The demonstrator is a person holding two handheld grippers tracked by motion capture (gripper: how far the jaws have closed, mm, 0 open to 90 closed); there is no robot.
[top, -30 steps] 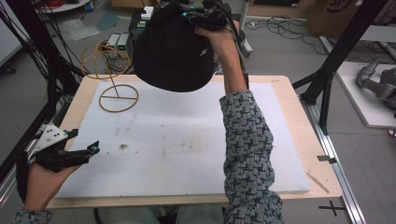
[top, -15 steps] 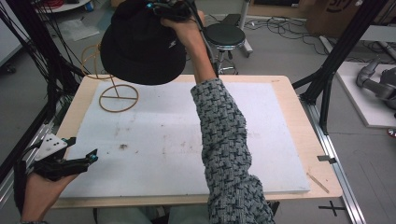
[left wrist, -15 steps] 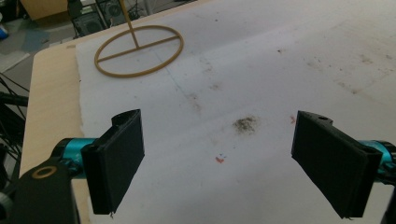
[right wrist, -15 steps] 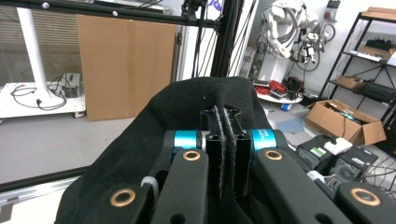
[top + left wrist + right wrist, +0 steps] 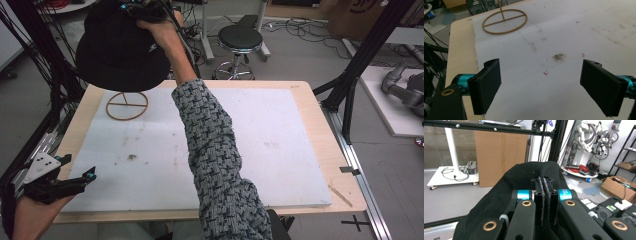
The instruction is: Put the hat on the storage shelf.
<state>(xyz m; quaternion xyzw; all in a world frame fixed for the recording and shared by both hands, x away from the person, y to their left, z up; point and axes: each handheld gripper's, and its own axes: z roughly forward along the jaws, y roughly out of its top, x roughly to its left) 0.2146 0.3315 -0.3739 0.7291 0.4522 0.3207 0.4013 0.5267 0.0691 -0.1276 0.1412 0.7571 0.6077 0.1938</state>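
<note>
Above the table, floppy black hat (image 5: pixel 120 50)

Even, soft light is falling from overhead, and the white mat (image 5: pixel 280 150) is showing bright without hard glare. Only a faint shadow is lying under the patterned sleeve (image 5: pixel 220 165). The black hat (image 5: pixel 120 50) is swallowing light at the far left, its folds hardly reading in the high view. In the left gripper view the near jaws are blurring slightly while the wire ring stand (image 5: pixel 504 21) is staying fairly sharp. In the right gripper view the far room is looking bright, the window at the left washing out a little.
</note>
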